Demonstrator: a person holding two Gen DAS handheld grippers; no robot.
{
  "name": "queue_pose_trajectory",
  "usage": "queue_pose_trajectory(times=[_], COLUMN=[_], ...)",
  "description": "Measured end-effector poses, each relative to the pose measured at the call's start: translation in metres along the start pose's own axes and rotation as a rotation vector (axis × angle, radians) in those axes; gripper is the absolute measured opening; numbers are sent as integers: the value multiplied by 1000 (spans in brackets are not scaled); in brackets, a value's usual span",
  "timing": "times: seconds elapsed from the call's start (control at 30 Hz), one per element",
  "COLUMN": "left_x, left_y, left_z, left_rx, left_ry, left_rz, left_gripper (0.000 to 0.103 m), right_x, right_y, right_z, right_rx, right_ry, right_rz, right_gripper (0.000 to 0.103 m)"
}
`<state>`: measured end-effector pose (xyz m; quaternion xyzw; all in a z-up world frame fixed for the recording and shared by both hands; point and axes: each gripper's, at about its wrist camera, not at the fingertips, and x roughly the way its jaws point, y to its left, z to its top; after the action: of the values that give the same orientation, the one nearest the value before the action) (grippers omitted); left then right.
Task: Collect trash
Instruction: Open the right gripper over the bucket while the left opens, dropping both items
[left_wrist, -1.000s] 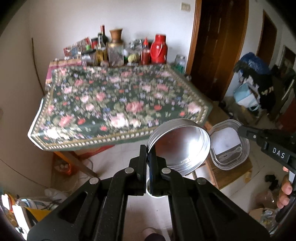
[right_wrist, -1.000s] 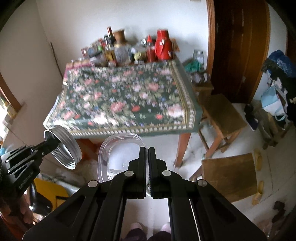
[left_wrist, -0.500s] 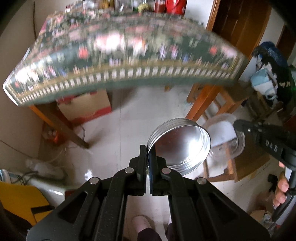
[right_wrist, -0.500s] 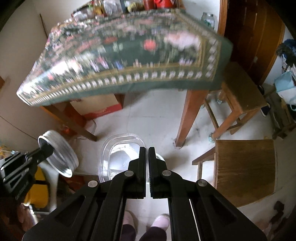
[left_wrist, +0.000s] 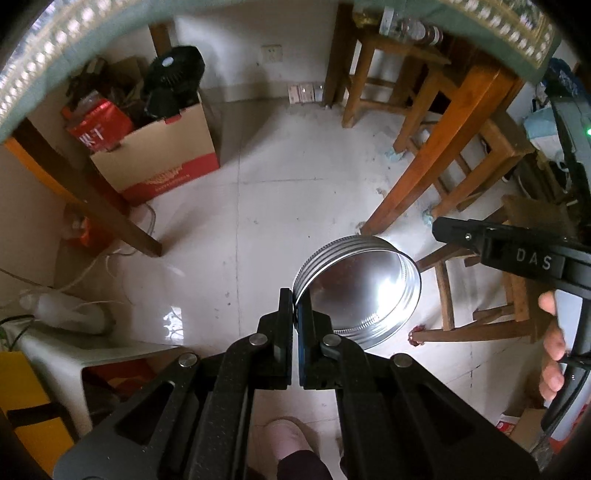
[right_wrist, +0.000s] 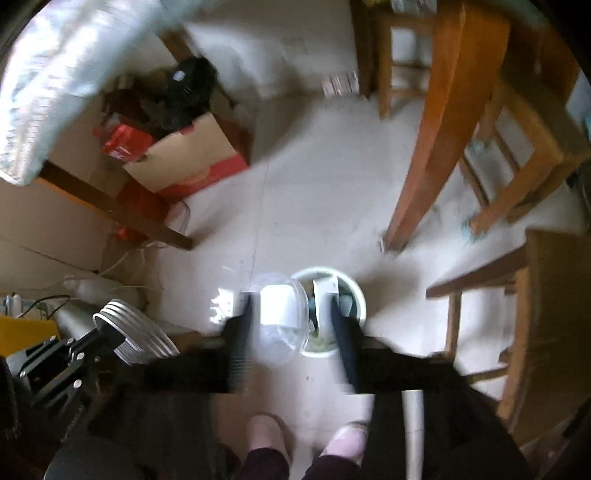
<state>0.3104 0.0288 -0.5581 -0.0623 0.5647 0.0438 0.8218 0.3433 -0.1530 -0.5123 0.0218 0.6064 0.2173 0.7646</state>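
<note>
My left gripper (left_wrist: 295, 314) is shut on the rim of a shiny metal screw lid (left_wrist: 360, 288) and holds it above the tiled floor. The lid also shows in the right wrist view (right_wrist: 129, 334), at the lower left. My right gripper (right_wrist: 291, 310) is open, its fingers spread wide and blurred. A clear plastic container (right_wrist: 282, 317) is between and just below them, free of the fingers, beside a white bin (right_wrist: 354, 295) on the floor that holds trash.
A cardboard box (left_wrist: 162, 155) with a black fan stands under the table. Wooden table legs (left_wrist: 439, 147) and stools (left_wrist: 491, 295) stand to the right. Cables (left_wrist: 92, 266) lie at the left. The person's feet (right_wrist: 269, 428) are below.
Both grippers have tilted down from the table to the floor. My right gripper has opened and let go of the clear container over the white bin. The left still holds the lid.
</note>
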Motion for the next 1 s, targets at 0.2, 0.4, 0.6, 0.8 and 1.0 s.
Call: queue_pose_trajectory(times=[0.2,0.4,0.6,0.8,1.0], left_x=[44,75,61,-18,-138], left_y=[-15,-36,-43,-47,-52], left_z=[-1,8,15,36,56], left_rx=[26,9,7,37,29], left_ry=[51,111,149,68,-58], left_rz=[-43,-112,-99,-79,-46], left_gripper=[1,53,55,55,55], right_x=[13,9,-16,-81,-176], right_y=[-15,-30,-33,-17,7], right_z=[-6,-3,1,11,21], right_rx=[17,27,27,-31,-65], right_ry=[19,37,20,-20,-101], right_rz=[-54,-60,-63,-60,-34], right_gripper=[48,48,48,48,48])
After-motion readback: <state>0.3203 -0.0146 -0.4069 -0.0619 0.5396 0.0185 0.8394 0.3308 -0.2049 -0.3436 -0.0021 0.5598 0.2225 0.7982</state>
